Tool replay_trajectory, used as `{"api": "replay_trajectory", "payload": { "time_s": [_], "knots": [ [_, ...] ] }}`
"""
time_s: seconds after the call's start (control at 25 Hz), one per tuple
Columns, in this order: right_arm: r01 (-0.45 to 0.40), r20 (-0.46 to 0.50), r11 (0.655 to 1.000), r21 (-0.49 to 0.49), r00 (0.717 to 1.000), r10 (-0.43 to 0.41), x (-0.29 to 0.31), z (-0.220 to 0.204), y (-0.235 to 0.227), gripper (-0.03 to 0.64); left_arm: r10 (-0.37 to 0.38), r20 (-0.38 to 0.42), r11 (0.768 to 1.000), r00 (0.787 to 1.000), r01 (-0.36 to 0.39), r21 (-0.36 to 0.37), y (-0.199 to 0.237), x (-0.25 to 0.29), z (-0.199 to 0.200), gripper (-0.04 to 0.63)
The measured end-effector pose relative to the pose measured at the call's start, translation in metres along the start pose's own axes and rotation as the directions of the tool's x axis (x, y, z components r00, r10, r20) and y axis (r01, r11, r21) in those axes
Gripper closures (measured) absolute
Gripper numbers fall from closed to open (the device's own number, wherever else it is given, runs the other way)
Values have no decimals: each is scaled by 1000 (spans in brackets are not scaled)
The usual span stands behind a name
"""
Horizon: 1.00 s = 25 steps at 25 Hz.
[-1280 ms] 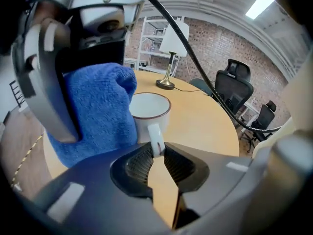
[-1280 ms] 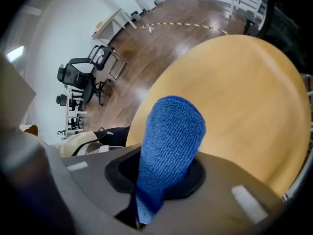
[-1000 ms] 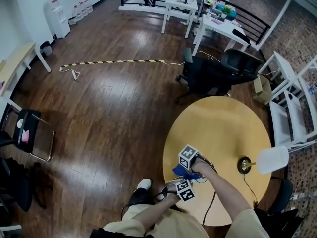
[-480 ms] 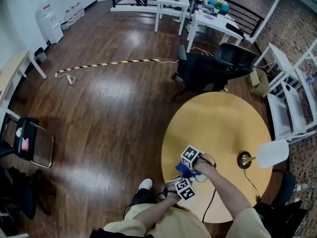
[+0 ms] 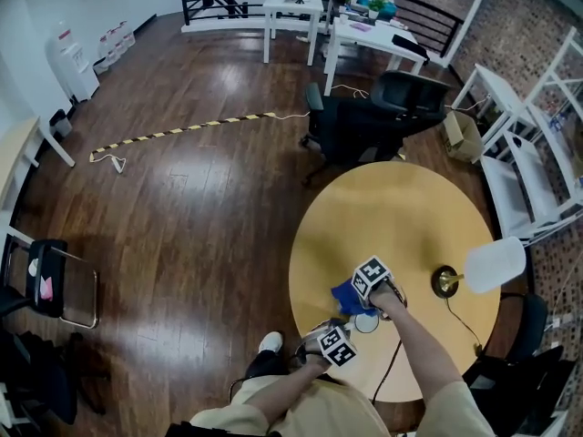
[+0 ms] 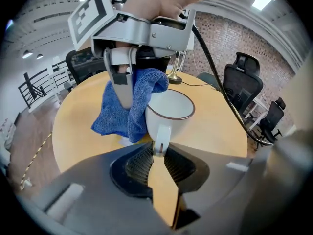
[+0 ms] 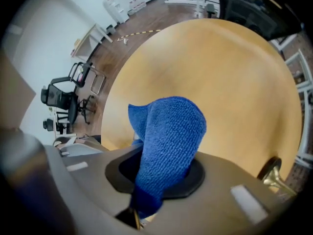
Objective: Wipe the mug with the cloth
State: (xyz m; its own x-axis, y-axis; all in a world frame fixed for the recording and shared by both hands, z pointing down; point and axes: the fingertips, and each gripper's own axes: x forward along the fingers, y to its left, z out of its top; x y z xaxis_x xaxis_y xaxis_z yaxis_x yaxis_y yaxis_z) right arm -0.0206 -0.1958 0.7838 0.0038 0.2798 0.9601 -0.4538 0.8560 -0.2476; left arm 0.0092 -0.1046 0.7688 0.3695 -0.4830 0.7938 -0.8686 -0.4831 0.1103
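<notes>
A white mug [image 6: 168, 112] with a dark rim stands over the round wooden table [image 6: 215, 126]. My left gripper [image 6: 157, 153] is shut on its handle. Above it my right gripper [image 6: 126, 77] is shut on a blue cloth [image 6: 128, 109], which hangs against the mug's left side and rim. In the right gripper view the cloth [image 7: 168, 136] bulges out from between the jaws of the right gripper [image 7: 164, 173] and hides the mug. From the head view the mug [image 5: 366, 322], the cloth [image 5: 344, 294] and both grippers, left [image 5: 351, 335] and right [image 5: 363, 297], sit near the table's front edge.
A brass lamp base [image 5: 444, 280] with a white shade [image 5: 496, 264] stands on the table's right side, its cable trailing toward the front edge. A black office chair [image 5: 383, 116] is behind the table. White desks [image 5: 364, 35] stand further back.
My right gripper has moved to the right with the cloth, closer to the lamp. The left gripper has stayed with the mug. The head camera has shifted a little.
</notes>
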Motion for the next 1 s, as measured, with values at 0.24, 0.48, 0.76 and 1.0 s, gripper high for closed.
{"api": "replay_trajectory", "payload": {
  "time_s": [0.24,0.48,0.76,1.0],
  "knots": [
    [-68,97,985,159,994,53,-9,-20,-23,541,0,-3,1000,1000,0,-2,-4,-1,4,538],
    [-127,156,947,296,984,83,-7,-52,-36,541,-13,-24,1000,1000,14,24,-9,-2,1,537],
    [-203,240,893,401,964,111,-3,-84,-42,541,-2,-30,1000,1000,3,18,-11,-3,-4,537],
    [-280,328,848,449,935,135,2,-109,-38,541,12,-33,1000,999,-11,20,-10,-2,-6,537]
  ]
}}
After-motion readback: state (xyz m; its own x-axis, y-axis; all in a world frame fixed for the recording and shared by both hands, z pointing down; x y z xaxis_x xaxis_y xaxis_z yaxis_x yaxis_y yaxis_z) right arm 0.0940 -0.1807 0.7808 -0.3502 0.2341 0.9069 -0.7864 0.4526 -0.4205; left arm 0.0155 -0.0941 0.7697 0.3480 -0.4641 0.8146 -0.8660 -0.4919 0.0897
